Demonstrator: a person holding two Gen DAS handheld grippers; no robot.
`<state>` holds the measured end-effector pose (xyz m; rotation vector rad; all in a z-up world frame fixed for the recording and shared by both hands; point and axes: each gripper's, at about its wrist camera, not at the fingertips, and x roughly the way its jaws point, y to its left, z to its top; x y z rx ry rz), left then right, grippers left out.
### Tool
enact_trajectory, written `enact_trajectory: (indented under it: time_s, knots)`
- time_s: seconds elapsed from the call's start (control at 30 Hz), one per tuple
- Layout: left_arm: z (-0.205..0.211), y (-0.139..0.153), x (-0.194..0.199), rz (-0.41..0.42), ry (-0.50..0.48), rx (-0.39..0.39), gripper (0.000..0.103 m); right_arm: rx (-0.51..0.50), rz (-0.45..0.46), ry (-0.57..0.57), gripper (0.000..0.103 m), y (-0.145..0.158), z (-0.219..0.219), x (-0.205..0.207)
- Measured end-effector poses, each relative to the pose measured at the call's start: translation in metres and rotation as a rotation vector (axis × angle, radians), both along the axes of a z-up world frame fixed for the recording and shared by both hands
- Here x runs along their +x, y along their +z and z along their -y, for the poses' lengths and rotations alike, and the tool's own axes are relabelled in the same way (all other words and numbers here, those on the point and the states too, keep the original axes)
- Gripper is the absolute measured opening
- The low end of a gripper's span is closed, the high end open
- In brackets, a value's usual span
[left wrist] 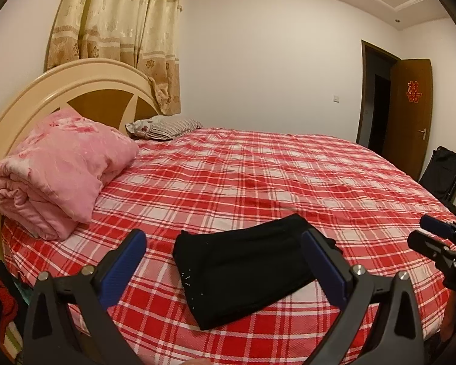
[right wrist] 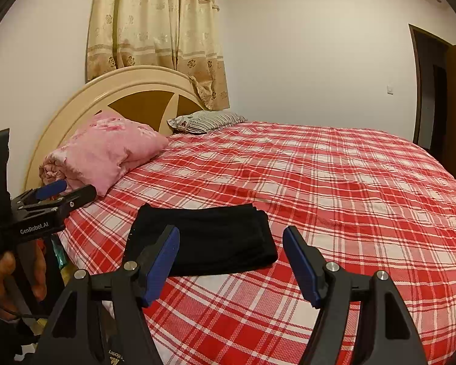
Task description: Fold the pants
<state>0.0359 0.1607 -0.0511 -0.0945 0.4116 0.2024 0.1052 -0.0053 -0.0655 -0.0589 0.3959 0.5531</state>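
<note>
two grippers up off the bed, and neither has anything in it. left gripper [left wrist: 225,261] hangs with its jaws wide apart, blue pads either side of the pants from its own view, but clear above them, not touching. right gripper [right wrist: 231,261] is the same story, jaws spread, nothing between them.

and the pants [left wrist: 243,273]: black, lying near the front edge of the bed [left wrist: 288,176] on the red plaid sheet, already stacked into a compact rectangle, layered edges showing at one end. by the look of it the folding is done or all but done; one more halving would be possible, i can't say it's wanted.

handling call: soft, light fabric, no stiffness at all, so it will sag and slide open if lifted by a single layer. best bet is to pinch through the whole stack at a short end, one gripper on each corner, so the layers travel together. dark cloth on dark cloth makes the edges hard to read, so go for the outer corners against the plaid.

pink quilt [left wrist: 54,170] sits well apart by the headboard [left wrist: 85,82], out of the way.
</note>
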Motion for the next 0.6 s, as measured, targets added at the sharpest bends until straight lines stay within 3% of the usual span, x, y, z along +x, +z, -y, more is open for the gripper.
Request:
enact_trajectory:
  time_s: [0.6]
  knots:
    - [0.0067, -0.0059, 0.0027, -0.004, 0.002, 0.048, 0.103, -0.02, 0.0, -0.009, 0.072, -0.0084, -0.0044, -0.0029]
